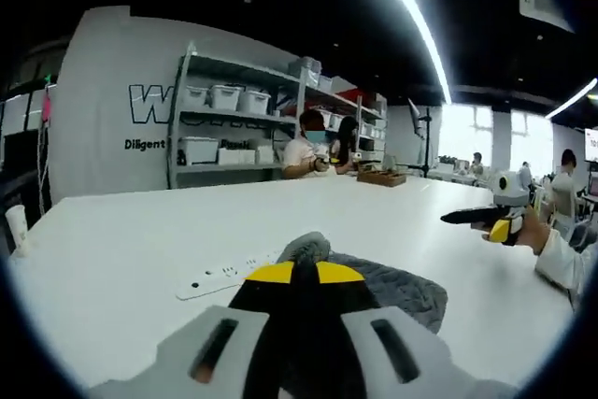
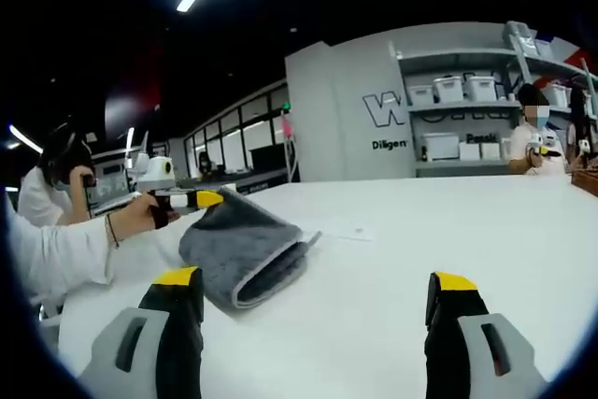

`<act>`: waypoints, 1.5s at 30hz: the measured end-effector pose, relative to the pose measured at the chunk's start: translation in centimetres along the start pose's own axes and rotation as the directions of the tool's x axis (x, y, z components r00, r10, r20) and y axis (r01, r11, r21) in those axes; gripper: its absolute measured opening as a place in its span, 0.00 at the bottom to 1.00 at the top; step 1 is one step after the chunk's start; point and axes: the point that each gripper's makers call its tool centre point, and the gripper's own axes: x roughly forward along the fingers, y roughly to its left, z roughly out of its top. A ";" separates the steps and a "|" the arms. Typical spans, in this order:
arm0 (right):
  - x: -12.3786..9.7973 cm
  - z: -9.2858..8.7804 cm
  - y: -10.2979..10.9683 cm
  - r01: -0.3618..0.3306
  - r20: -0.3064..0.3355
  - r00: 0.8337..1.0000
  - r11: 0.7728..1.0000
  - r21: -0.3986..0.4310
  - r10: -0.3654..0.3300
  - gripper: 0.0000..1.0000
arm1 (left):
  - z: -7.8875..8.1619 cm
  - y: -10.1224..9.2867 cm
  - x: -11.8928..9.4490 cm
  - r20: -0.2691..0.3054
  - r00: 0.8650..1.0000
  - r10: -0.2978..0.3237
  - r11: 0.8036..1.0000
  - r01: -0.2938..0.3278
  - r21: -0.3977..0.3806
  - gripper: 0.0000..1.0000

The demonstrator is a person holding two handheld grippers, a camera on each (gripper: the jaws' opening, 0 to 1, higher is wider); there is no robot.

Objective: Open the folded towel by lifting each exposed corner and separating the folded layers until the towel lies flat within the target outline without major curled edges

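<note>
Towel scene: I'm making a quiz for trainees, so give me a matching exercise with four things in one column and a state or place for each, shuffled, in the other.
Things:
1. left tongs
2. right tongs
3. towel
4. shelves

States or places:
A. grey, folded, one corner lifted off the table
B. open, holding nothing
C. against the wall, holding white bins
D. shut on a towel corner

Pairs: 1-D, 2-B, 3-A, 4-C
</note>
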 end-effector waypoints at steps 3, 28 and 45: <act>0.0 0.0 0.1 -0.003 -0.003 1.000 1.000 -0.003 0.003 1.00 | 1.0 -1.4 -0.5 0.026 0.999 -0.047 0.999 0.046 0.027 0.04; 0.8 -3.1 2.2 -0.103 -0.161 0.983 0.989 -0.105 0.085 1.00 | 2.5 -7.2 -6.2 0.069 0.960 -0.271 0.959 0.264 0.101 0.04; -0.1 -3.4 1.0 -0.073 -0.163 0.985 0.993 -0.092 0.057 1.00 | 0.8 -10.9 -9.5 0.053 0.929 -0.366 0.928 0.360 0.095 0.04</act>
